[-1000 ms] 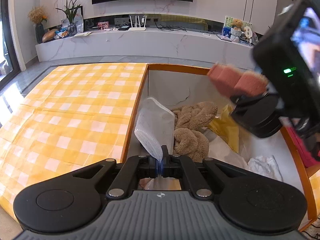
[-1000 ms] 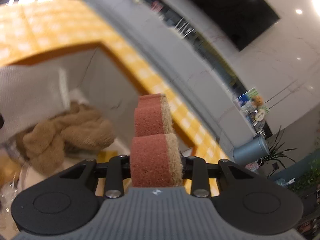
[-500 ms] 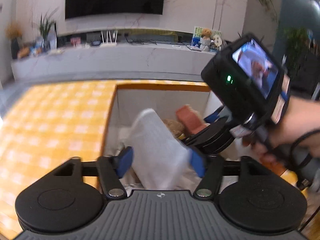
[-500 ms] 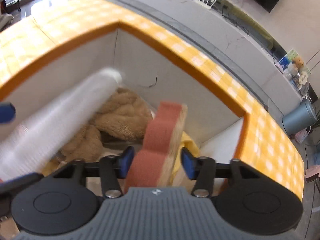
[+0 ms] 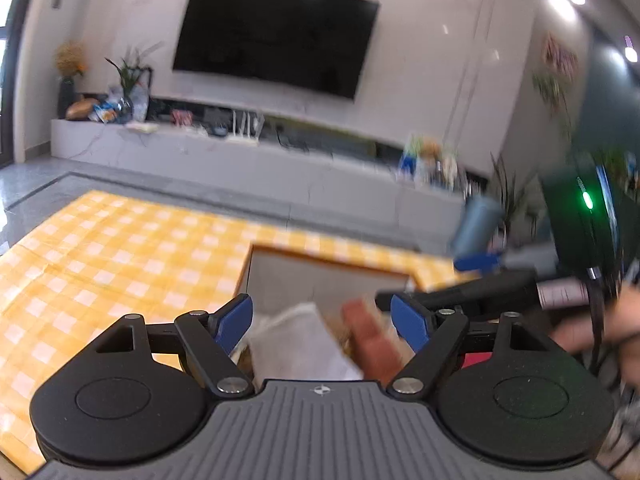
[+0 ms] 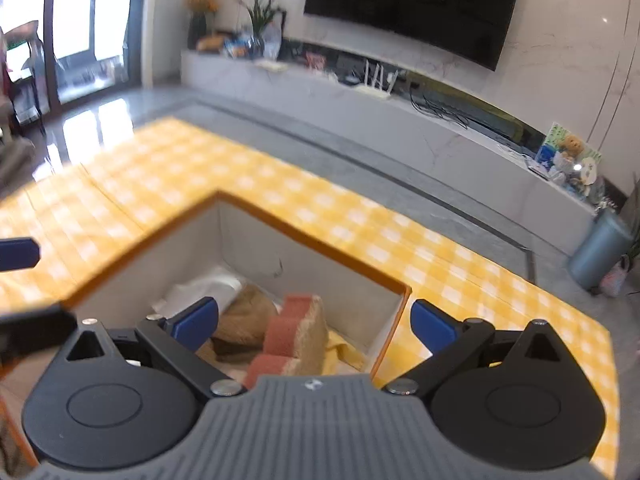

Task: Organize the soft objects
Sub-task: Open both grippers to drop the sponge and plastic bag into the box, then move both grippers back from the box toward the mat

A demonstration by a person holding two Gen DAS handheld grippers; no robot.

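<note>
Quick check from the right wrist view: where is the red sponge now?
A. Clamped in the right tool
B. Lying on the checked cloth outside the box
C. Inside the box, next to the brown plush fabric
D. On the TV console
C: the red sponge sits inside the box against the brown plush fabric, free of the opening right tool.

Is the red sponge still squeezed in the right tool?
No, the red sponge lies loose in the box with the right tool opening wide, its blue pads clear of it.

Bright daylight, motion blur, fisheye warping
</note>
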